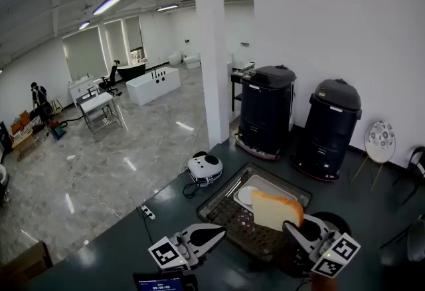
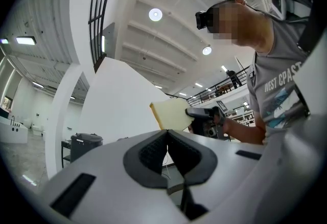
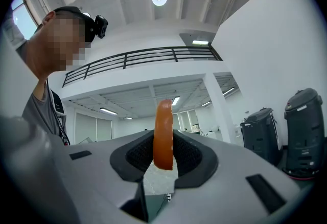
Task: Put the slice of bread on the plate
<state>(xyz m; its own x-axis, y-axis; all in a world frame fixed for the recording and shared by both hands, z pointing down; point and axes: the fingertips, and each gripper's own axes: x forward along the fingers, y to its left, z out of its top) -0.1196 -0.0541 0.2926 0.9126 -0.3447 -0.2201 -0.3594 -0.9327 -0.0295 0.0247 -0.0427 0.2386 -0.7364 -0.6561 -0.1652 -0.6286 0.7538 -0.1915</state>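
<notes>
We find the slice of bread [image 1: 277, 210] clamped upright between the pads of the right tongs [image 1: 297, 228]; the right gripper view shows its browned crust edge-on. In the head view it is held over the near right part of the dark tray [image 1: 214, 201], close to the round white plate [image 1: 246, 195] lying in that tray. The tray rests on the dark surface [image 1: 126, 243]. The left tongs [image 1: 214, 233] are closed on nothing, near the tray's near left corner.

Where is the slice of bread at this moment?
Head view, lower right: the slice of bread is held in the right gripper, over the dark tray, right of the white plate.
</notes>
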